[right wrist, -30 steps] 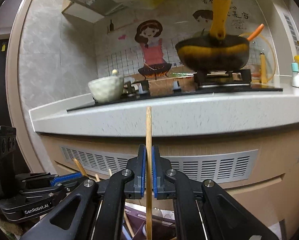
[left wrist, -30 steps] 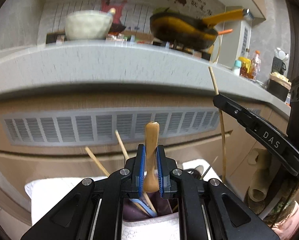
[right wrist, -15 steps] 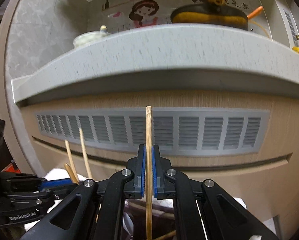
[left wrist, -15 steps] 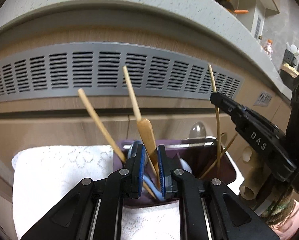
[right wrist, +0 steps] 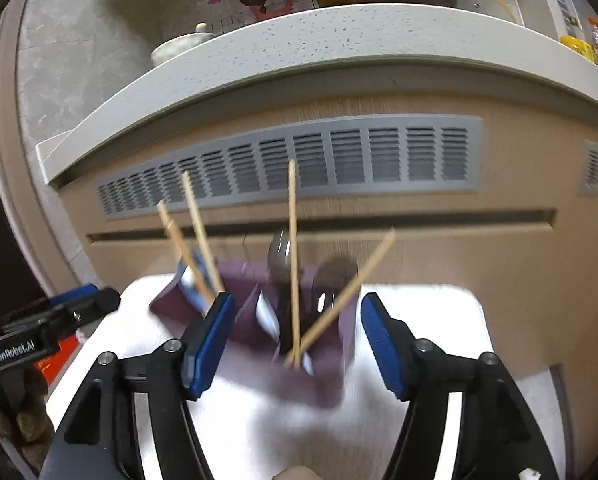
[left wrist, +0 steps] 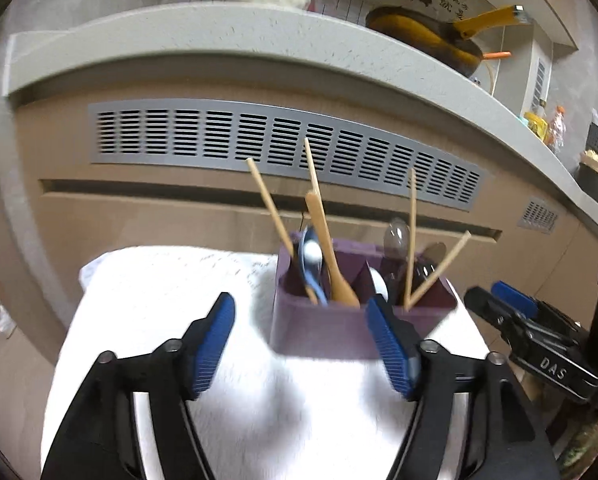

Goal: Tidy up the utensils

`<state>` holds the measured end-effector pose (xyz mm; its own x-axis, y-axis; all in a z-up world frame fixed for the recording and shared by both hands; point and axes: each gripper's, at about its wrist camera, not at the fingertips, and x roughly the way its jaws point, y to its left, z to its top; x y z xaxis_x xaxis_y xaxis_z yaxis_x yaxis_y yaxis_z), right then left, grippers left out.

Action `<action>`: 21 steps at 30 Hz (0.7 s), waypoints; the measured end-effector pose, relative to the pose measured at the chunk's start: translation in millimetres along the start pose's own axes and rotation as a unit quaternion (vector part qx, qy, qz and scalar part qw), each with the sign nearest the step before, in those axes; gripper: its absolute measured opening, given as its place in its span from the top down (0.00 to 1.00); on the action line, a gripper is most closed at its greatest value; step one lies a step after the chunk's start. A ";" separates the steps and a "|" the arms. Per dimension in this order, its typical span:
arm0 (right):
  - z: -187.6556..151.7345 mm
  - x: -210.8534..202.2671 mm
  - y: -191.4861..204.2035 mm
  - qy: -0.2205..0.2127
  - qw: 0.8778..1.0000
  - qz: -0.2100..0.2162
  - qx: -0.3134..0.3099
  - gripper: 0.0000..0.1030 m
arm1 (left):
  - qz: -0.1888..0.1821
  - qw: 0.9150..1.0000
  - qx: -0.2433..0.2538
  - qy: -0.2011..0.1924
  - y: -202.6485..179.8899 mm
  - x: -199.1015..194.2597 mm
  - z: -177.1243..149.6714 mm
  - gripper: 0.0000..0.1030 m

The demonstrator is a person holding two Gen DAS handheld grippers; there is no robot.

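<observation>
White cloth (left wrist: pixel 171 288) is covering the worktop where a purple utensil holder (left wrist: pixel 339 320) (two compartments) is standing with chopsticks (right wrist: pixel 293 248) and spoons; left gripper (left wrist: pixel 303 344) and right gripper (right wrist: pixel 295 344) are hovering spread apart, holding nothing.

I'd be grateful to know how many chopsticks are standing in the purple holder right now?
4: two lean left in the left compartment, two in the right, one upright and one tilted right. More could be hidden inside the purple holder.

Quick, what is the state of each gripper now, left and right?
Left gripper: open, holding nothing, in front of the purple plastic utensil holder.
Right gripper: open, holding nothing.
</observation>
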<state>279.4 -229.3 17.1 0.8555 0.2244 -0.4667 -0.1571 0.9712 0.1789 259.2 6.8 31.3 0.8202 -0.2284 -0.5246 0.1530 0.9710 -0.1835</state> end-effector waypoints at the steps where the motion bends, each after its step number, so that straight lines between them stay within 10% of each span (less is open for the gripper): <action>1: -4.0 -6.2 2.4 0.005 1.000 -0.002 -0.001 0.33 | 0.005 1.000 0.002 -0.007 -2.1 -13.7 -10.2 0.22; 4: -27.1 -35.7 8.0 0.020 1.000 -0.012 -0.001 0.26 | 0.014 1.000 0.011 -0.022 -4.8 -42.9 -33.6 0.01; 21: -105.4 -140.4 44.7 -0.022 0.994 -0.096 -0.043 0.05 | 0.070 0.993 0.091 -0.033 -44.9 -114.8 -106.4 0.00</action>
<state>100.2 -209.0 -0.7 0.8944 0.0324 -0.4462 -0.0288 0.9995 0.0149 99.5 -18.0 11.3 0.8737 -0.0905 -0.4780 0.1264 0.9910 0.0435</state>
